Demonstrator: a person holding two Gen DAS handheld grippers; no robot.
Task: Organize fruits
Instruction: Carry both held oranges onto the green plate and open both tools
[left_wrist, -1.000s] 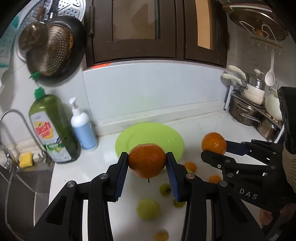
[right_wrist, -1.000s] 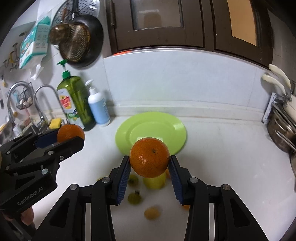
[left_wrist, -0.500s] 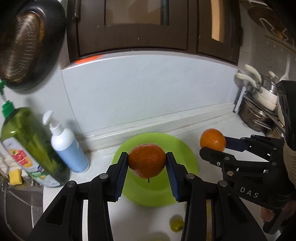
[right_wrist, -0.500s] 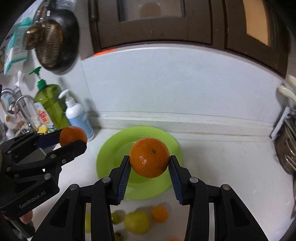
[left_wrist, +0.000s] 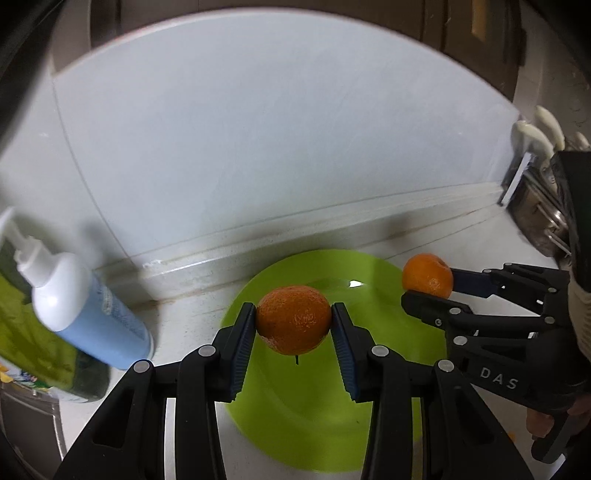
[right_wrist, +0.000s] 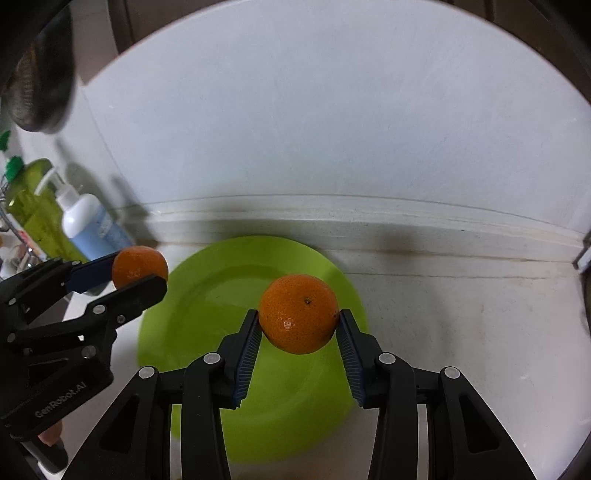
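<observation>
- Far left: green bottle (right_wrist: 35, 206), blue pump bottle (left_wrist: 88, 314) on white counter (right_wrist: 461, 314), against pale wall (left_wrist: 258, 147).
- Left gripper (left_wrist: 293, 325) clamps orange (left_wrist: 293, 319) above green plate (left_wrist: 306, 413).
- Right gripper (right_wrist: 298, 326) clamps second orange (right_wrist: 298, 314) above the plate.

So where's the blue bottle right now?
The blue bottle stands at the left of both views, by the wall, beside the green bottle and left of the plate.
</observation>
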